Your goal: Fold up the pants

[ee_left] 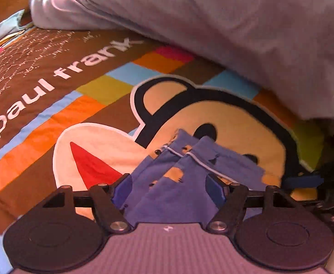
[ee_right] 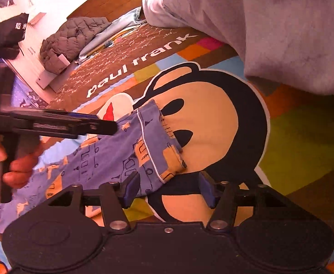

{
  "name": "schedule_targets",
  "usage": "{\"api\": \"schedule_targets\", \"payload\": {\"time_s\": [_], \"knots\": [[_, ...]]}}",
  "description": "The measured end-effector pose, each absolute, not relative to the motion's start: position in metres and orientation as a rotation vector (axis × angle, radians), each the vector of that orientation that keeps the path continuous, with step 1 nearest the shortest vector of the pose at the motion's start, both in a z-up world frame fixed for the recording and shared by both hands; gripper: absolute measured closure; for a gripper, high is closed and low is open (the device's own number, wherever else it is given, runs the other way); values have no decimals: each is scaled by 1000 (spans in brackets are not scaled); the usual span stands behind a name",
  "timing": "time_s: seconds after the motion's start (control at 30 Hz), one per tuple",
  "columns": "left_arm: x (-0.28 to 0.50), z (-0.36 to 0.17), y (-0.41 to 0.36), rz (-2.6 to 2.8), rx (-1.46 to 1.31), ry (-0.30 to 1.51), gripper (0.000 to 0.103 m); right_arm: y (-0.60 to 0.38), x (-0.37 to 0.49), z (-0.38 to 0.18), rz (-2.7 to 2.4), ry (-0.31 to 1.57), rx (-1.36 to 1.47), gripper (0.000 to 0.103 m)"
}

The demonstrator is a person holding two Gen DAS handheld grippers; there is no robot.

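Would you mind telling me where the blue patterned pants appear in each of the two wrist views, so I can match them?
Left wrist view: the blue patterned pants lie bottom centre, between the left gripper's open fingers.
Right wrist view: the pants stretch from lower left to centre, ending by the right gripper.
Shared landmark: the "paul frank" lettering on the blanket.

brown patchwork monkey-print blanket (ee_right: 304,137) over wooden floor (ee_right: 112,2); on it: blue patterned pants (ee_right: 112,157), grey-clad leg (ee_right: 281,34); at far edge, seemingly on the floor: grey quilted jacket (ee_right: 71,38)
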State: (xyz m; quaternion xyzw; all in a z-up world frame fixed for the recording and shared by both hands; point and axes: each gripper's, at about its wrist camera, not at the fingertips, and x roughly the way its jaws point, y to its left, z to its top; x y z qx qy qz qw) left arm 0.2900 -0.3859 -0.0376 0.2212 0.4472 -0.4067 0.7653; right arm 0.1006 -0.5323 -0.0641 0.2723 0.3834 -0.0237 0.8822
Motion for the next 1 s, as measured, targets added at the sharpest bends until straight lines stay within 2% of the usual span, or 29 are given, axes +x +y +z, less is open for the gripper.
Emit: {"api": "schedule_targets", "payload": {"time_s": [0.03, 0.07, 0.1, 0.2, 0.23, 0.33, 0.37, 0.4, 1.0], "knots": [[292, -41, -390, -885, 502, 983, 45, -533, 102, -64, -50, 798, 563, 44], [293, -45, -394, -879, 529, 996, 68, -533, 104, -64, -53, 798, 558, 46], [293, -48, -398, -863, 567, 1009, 79, -533, 106, -64, -59, 800, 554, 47], [286, -50, -400, -862, 609, 985, 94, -531, 108, -64, -79, 804, 531, 55], [283, -51, -400, -858, 618, 975, 98, -530, 109, -65, -86, 809, 516, 62], [278, -51, -400, -834, 618, 947, 101, -527, 112, -66, -100, 818, 499, 77], [276, -50, -401, -827, 624, 935, 102, -527, 112, -66, -98, 816, 500, 87], [274, -48, -402, -822, 631, 920, 102, -527, 113, -66, -99, 814, 499, 91], [268, -2, -388, -787, 587, 758, 102, -517, 114, -52, -104, 715, 405, 94]]}}
